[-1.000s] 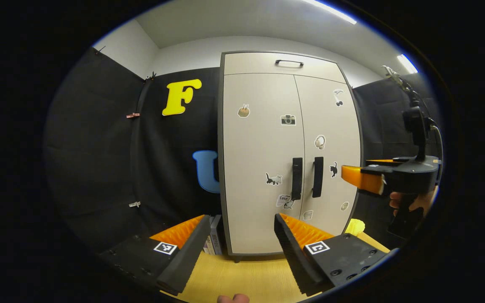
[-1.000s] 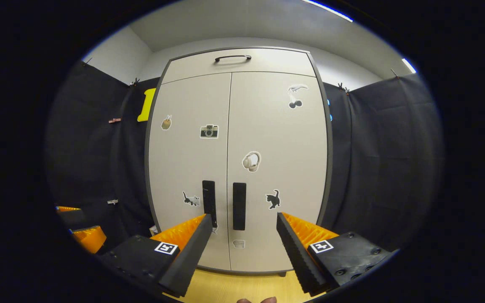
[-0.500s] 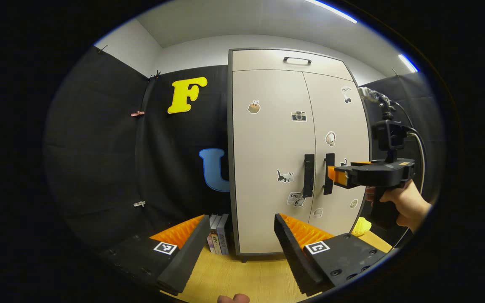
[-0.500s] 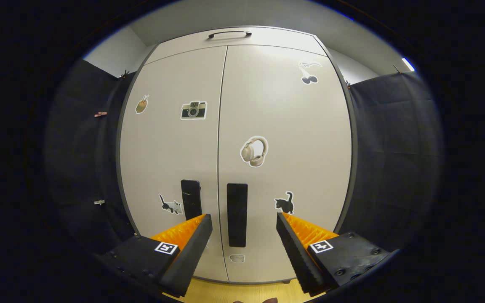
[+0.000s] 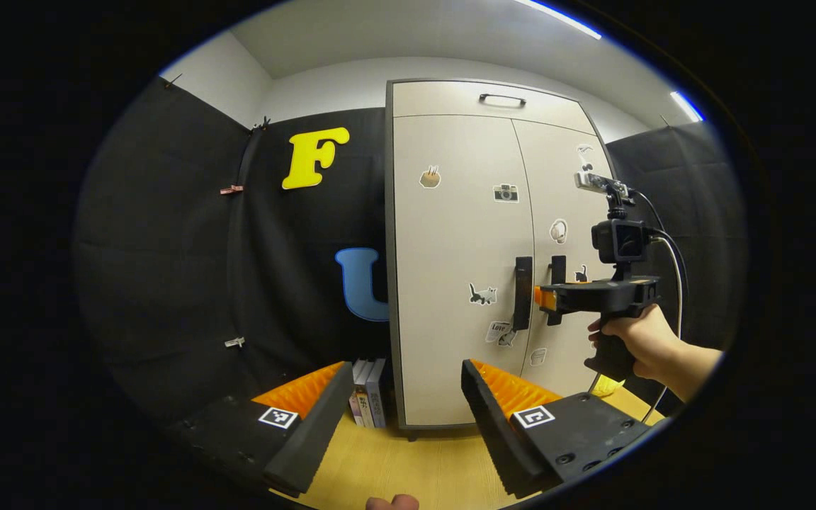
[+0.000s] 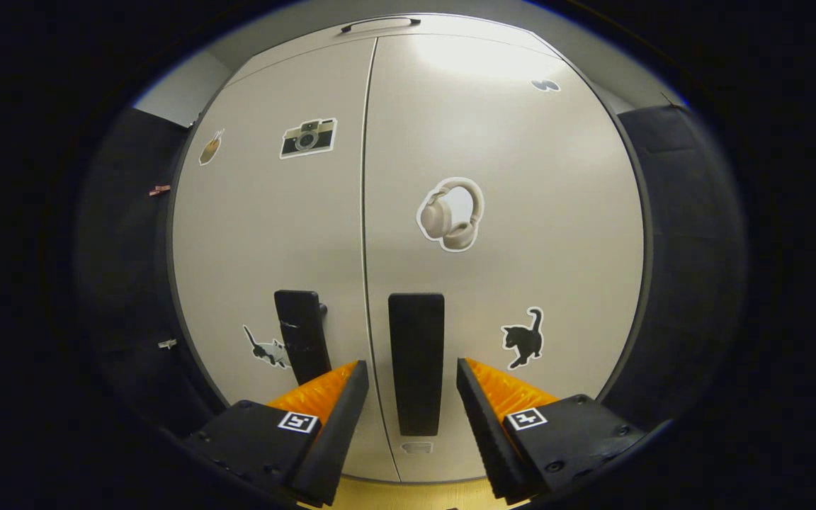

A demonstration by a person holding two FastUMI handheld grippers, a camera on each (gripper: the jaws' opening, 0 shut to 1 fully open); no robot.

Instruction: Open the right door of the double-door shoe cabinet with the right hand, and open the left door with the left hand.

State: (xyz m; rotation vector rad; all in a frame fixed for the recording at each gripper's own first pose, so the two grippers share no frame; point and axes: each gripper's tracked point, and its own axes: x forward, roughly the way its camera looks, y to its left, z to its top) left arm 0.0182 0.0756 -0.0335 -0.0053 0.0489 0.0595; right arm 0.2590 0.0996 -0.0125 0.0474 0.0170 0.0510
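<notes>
The beige shoe cabinet (image 5: 450, 234) stands with both doors closed, stickers scattered over them. In the right gripper view its right door (image 6: 521, 212) is close up, and the black right handle (image 6: 416, 361) sits between my open right gripper's (image 6: 411, 372) fingers, which flank it without touching. The left handle (image 6: 302, 336) is just left of it. In the left gripper view my left gripper (image 5: 408, 375) is open and held back from the cabinet, with nothing between its fingers. There the right gripper (image 5: 546, 297), held by a hand (image 5: 635, 340), reaches the right handle (image 5: 557, 273); the left handle (image 5: 523, 294) is free.
The cabinet stands on a yellow wooden table (image 5: 408, 467). Several books (image 5: 369, 393) lean against the cabinet's left side. A small yellow object (image 5: 605, 384) lies at the cabinet's right foot. Black cloth walls close in on both sides.
My right gripper has moved forward to the cabinet, and the right handle now sits between its fingers. My left gripper has hardly moved.
</notes>
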